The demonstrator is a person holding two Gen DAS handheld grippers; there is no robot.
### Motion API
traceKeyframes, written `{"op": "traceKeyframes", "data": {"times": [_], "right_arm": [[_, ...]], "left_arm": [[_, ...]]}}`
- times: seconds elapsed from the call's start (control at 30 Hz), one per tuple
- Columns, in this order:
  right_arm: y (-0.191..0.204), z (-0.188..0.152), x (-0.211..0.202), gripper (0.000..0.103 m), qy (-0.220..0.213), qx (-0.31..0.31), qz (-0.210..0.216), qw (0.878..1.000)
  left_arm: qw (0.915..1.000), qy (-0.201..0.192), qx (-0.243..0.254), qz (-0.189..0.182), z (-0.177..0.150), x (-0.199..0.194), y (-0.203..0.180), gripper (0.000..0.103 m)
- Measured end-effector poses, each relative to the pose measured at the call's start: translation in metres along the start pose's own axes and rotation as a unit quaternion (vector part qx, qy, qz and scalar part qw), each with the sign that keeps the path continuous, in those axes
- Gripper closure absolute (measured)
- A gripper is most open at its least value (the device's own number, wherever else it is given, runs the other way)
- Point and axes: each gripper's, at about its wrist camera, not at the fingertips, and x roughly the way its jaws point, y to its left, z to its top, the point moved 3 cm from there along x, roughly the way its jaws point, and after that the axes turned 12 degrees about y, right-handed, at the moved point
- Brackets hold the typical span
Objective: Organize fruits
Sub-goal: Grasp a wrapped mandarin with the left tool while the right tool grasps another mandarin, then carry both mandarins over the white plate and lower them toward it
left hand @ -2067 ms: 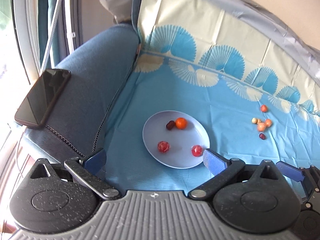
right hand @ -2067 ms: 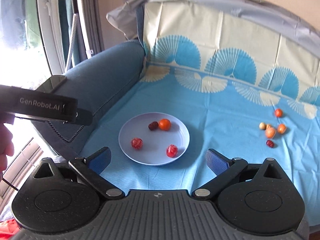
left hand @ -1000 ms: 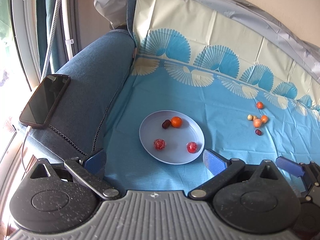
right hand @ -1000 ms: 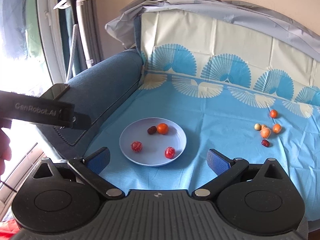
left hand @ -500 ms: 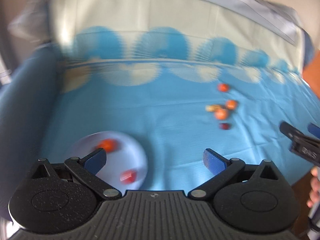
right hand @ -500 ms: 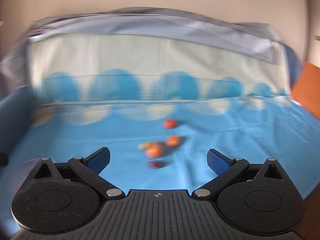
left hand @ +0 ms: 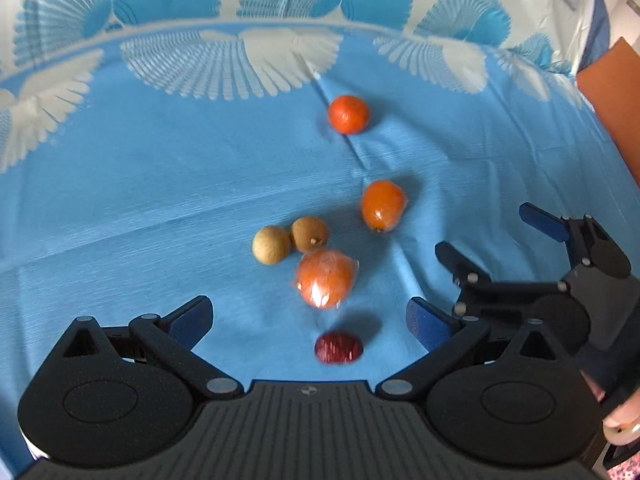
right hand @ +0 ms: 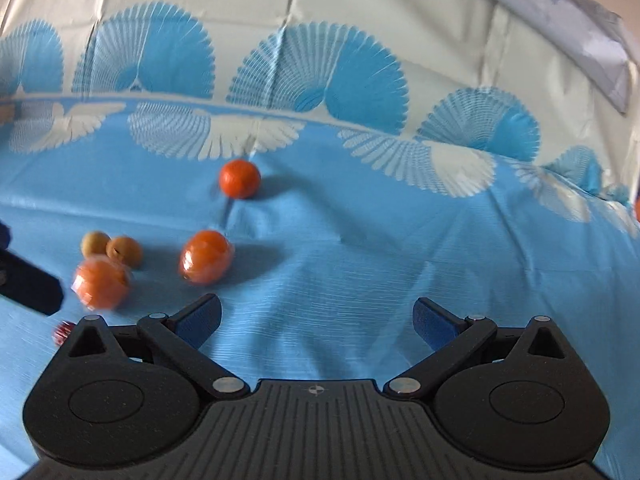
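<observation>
Several loose fruits lie on the blue cloth (left hand: 160, 184). In the left wrist view I see a round orange (left hand: 348, 114), a wrapped orange fruit (left hand: 383, 205), two tan longans (left hand: 271, 245), a larger wrapped orange fruit (left hand: 325, 278) and a small red fruit (left hand: 338, 347). My left gripper (left hand: 310, 320) is open, just above the red fruit, which lies between its fingers. My right gripper (left hand: 500, 240) is open to the right of the cluster. In the right wrist view my right gripper (right hand: 317, 320) holds nothing, and the wrapped orange fruit (right hand: 206, 256) lies ahead to its left.
The cloth runs up a backrest (right hand: 360, 20) behind the fruits. An orange-brown surface (left hand: 612, 92) shows at the far right edge. A hand (left hand: 620, 428) holds the right gripper. The left gripper's dark finger (right hand: 28, 284) juts in at the right wrist view's left edge.
Both grippers have swung right, away from the plate, and come down close to the loose fruits. The plate, armrest and phone have left both views.
</observation>
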Motion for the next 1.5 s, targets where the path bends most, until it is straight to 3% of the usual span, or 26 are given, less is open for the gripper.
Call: {"op": "traceKeyframes", "data": {"times": [0.03,0.07,0.1,0.13,0.2,0.23,0.37,0.47,0.5,0.53,0.63,0.73,0.93,1.1,1.33,1.5], "right_arm": [[0.000,-0.001,0.007,0.002,-0.004,-0.010,0.010,1.000],[0.001,-0.001,0.013,0.002,-0.005,-0.017,0.019,1.000],[0.001,0.001,0.018,0.002,-0.006,-0.020,0.028,0.999],[0.003,0.003,0.022,0.002,-0.007,-0.020,0.039,0.999],[0.008,0.005,0.024,0.002,-0.020,-0.022,0.061,0.998],[0.012,0.008,0.023,0.002,-0.030,-0.024,0.071,0.997],[0.038,0.021,0.025,0.007,-0.055,-0.040,0.086,0.994],[0.054,0.024,0.040,0.035,-0.025,-0.035,0.081,0.996],[0.054,0.023,0.039,0.059,-0.032,-0.023,0.079,0.996],[0.054,0.023,0.036,0.065,-0.032,-0.017,0.073,0.997],[0.038,0.022,0.019,0.065,-0.031,0.041,0.037,0.998],[0.018,0.019,-0.023,0.065,-0.054,0.093,0.009,0.994],[0.027,0.002,-0.147,0.065,-0.116,0.137,0.039,0.983],[0.096,-0.024,-0.229,0.065,-0.119,0.123,0.100,0.980],[0.218,-0.056,-0.320,0.065,-0.090,0.064,0.223,0.968],[0.283,-0.079,-0.360,0.065,-0.064,-0.001,0.252,0.966]], "left_arm": [[1.0000,0.007,-0.003,0.001,0.006,0.010,0.000,0.001],[0.9999,0.012,-0.005,-0.002,0.012,0.014,0.002,0.008],[0.9999,0.013,-0.007,-0.007,0.015,0.019,0.004,0.020],[0.9997,0.023,-0.009,-0.008,0.018,0.022,0.005,0.044],[0.9998,0.013,-0.008,-0.013,0.014,0.017,0.011,0.064],[0.9995,0.010,-0.006,-0.028,0.012,0.014,0.015,0.064],[0.9987,0.006,-0.039,-0.034,-0.003,0.002,0.038,0.064],[0.9984,-0.002,-0.052,-0.020,-0.018,-0.013,0.053,0.064],[0.9981,-0.006,-0.059,-0.018,-0.023,-0.020,0.059,0.064],[0.9977,-0.009,-0.066,-0.016,-0.029,-0.028,0.064,0.064],[0.9962,-0.025,-0.083,-0.007,-0.050,-0.059,0.080,0.064],[0.9945,-0.031,-0.097,0.024,-0.080,-0.097,0.094,0.064],[0.9880,-0.055,-0.126,0.070,-0.151,-0.180,0.120,0.064],[0.9836,-0.082,-0.145,0.069,-0.219,-0.242,0.137,0.064],[0.9727,-0.117,-0.189,0.066,-0.311,-0.301,0.165,0.064],[0.9642,-0.152,-0.205,0.071,-0.364,-0.332,0.179,0.064]]}}
